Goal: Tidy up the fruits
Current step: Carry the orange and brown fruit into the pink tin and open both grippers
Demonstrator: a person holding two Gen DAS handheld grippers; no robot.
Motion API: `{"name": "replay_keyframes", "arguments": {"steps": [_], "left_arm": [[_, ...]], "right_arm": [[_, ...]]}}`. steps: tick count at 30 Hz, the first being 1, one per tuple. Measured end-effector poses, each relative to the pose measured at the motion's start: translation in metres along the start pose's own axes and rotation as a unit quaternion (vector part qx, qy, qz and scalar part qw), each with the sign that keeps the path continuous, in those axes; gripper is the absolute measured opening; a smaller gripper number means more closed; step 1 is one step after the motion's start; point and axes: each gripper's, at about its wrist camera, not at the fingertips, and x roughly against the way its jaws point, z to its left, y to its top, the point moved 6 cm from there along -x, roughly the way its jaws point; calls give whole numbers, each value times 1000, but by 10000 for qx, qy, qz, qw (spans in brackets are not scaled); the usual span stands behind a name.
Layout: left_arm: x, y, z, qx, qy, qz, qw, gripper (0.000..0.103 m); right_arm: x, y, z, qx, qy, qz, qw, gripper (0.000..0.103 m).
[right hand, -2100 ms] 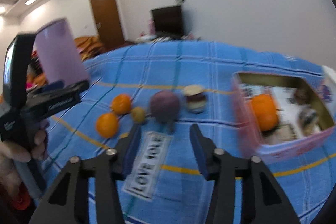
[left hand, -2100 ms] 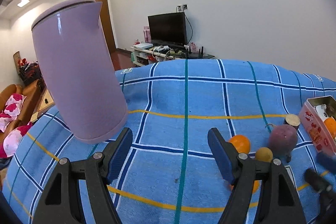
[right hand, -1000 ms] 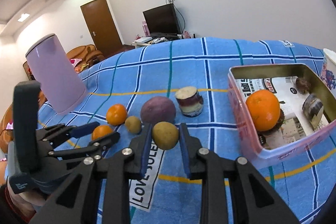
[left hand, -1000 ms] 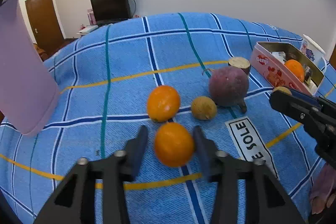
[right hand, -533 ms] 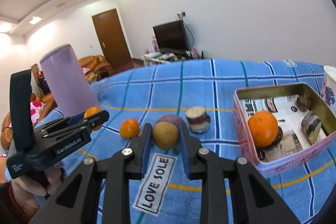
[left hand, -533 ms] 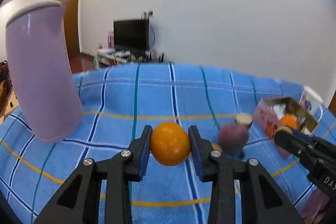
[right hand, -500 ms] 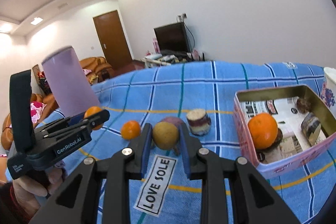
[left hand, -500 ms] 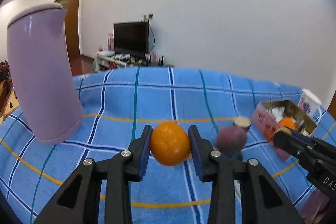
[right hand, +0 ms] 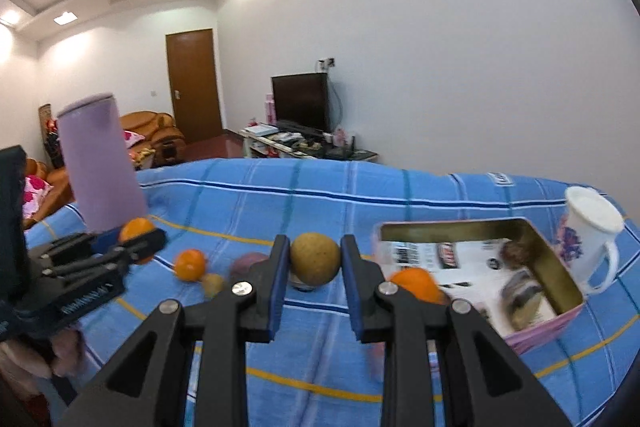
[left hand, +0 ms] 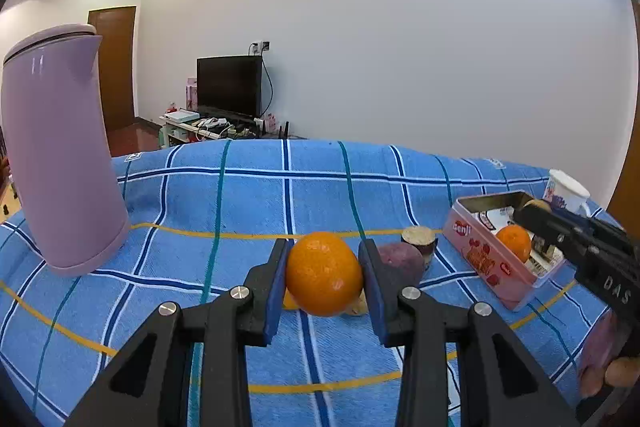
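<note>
Biggest thing here is the desk, covered by a blue plaid cloth with white, teal and yellow stripes. On its left side stands a tall lilac plastic kettle, upright, well apart from everything else. Over on the right sits a pink rectangular tin box, lined with printed paper, with one orange already inside plus a couple of small brownish bits I can't make out. A white mug with a floral print stands just beside the tin's far right corner.

Loose on the cloth between kettle and tin: a round purple fruit, a short cut stub with a pale top right behind it, a small orange and a little yellowish-brown fruit.

The left hand-held gripper is clamped on a bright round orange, held up off the cloth, pads pressing both sides. The right hand-held gripper is squeezed tight on a round tan-yellow fruit, also in the air, just short of the tin's near-left rim.
</note>
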Motion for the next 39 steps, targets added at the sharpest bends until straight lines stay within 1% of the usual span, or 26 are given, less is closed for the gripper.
{"name": "replay_keyframes", "arguments": {"steps": [3,5,8,11,15,23,27,32,35,39], "left_arm": [[-2,0,-12,-65,23,74,9999,37],[-2,1,-21,-72,-49,105,9999,37],[-3,6,-40,-208,-116,62,9997,37],[-5,11,-56,-244,-222,38,9994,37],[-12,18,-84,-341,-343,39,9988,37],[-28,29,-141,-451,-704,55,9965,37],[-37,32,-172,-573,-850,105,9947,37],[-54,26,-209,-683,-1007,308,9921,37],[-66,17,-233,-786,-1073,457,9901,37],[-81,7,-247,-905,-1040,707,9879,37]], "right_arm": [[2,1,-23,-148,-92,-3,9998,29],[5,4,-39,-206,-229,-64,9995,29],[11,8,-66,-400,-395,-150,9983,29],[17,11,-97,-669,-530,-210,9961,29],[21,12,-124,-795,-720,-233,9940,29],[27,11,-181,-1137,-1068,-237,9875,29],[27,10,-197,-1176,-1178,-214,9858,29],[21,10,-206,-1207,-1183,-125,9855,29],[11,8,-207,-1203,-1083,22,9868,29],[-4,2,-206,-1045,-1036,258,9888,29]]}}
